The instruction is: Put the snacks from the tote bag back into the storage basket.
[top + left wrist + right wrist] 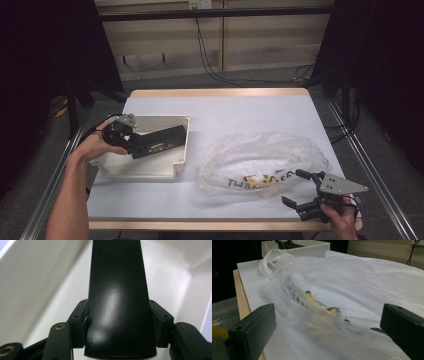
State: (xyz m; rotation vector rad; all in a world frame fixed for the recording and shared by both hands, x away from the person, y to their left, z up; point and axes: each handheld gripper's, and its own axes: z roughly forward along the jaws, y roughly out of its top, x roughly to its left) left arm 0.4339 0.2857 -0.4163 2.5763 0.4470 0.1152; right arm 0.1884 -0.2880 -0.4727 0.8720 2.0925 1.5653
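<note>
A long black box lies slanted inside a cream tray at the table's left. My left gripper is shut on the box's near end; in the left gripper view the box runs away from me between both pads, with the tray's pale walls around it. A crumpled clear plastic bag with black and yellow print lies right of the tray. My right gripper stands open at the bag's near right edge. In the right gripper view the bag spreads between and beyond the wide jaws.
The table has a white top with a wooden edge at the front. Metal rails run along both sides, and cables lie on the floor behind. The tray stands beyond the bag in the right gripper view.
</note>
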